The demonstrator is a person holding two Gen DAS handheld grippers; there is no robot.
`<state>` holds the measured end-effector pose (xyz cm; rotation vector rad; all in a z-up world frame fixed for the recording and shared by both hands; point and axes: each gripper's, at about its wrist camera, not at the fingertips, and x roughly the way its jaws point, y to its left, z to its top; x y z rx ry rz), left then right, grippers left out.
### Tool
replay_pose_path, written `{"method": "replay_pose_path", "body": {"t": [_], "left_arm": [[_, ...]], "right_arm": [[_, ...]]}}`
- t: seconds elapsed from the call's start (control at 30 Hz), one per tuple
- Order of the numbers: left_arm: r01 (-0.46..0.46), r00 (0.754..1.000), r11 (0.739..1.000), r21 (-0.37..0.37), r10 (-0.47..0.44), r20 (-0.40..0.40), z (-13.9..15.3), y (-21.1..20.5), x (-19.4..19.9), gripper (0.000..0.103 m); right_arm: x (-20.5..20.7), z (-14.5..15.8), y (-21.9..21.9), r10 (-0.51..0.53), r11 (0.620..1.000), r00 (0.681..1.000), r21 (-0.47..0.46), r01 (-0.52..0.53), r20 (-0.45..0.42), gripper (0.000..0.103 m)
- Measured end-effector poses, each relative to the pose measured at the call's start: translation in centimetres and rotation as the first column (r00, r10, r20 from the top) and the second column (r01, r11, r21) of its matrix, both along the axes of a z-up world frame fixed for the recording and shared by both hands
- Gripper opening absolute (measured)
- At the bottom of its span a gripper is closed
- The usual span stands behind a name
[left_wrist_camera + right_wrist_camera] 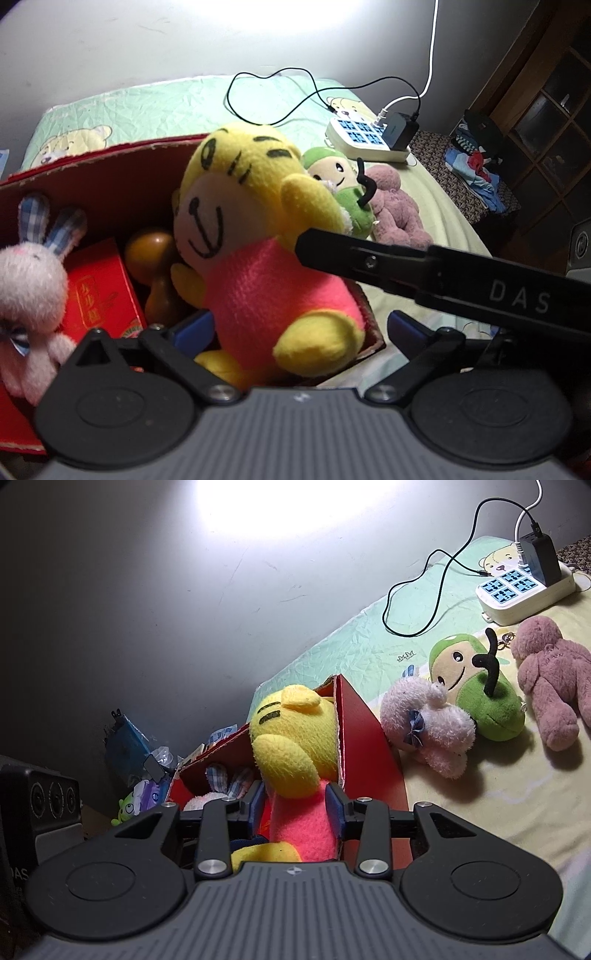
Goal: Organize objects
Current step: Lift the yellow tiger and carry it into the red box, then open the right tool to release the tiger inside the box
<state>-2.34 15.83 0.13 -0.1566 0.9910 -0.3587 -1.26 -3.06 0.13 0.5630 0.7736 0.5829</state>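
Squeezing tiger plush (291,760) against box wall (341,731), right gripper (295,808) fingers

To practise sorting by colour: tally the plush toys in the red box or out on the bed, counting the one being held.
Yellow: 1, the yellow tiger plush
Pale pink: 2, the rabbit plush and the fluffy plush
Green: 1, the green plush doll
Mauve: 1, the teddy bear
Total: 5
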Motion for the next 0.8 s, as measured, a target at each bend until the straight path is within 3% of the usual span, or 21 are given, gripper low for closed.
{"method": "replay_pose_path", "body": {"t": [0.37, 0.8], "left_arm": [[-0.011, 1.000, 0.999, 0.045, 0.011, 0.007, 0.9, -1.0, -1.1, 0.101], [-0.049, 0.995, 0.984, 0.170, 0.033, 0.095, 2.8, -2.9, -3.4, 0.101]], "right_arm": [[-1.8, 0.6, -1.0, -0.010, 1.000, 0.999, -0.006, 0.011, 0.037, 0.040], [-3.9, 1.0, -2.6, -0.051, 0.999, 0.997, 0.011, 0.050, 0.064, 0.040]]}}
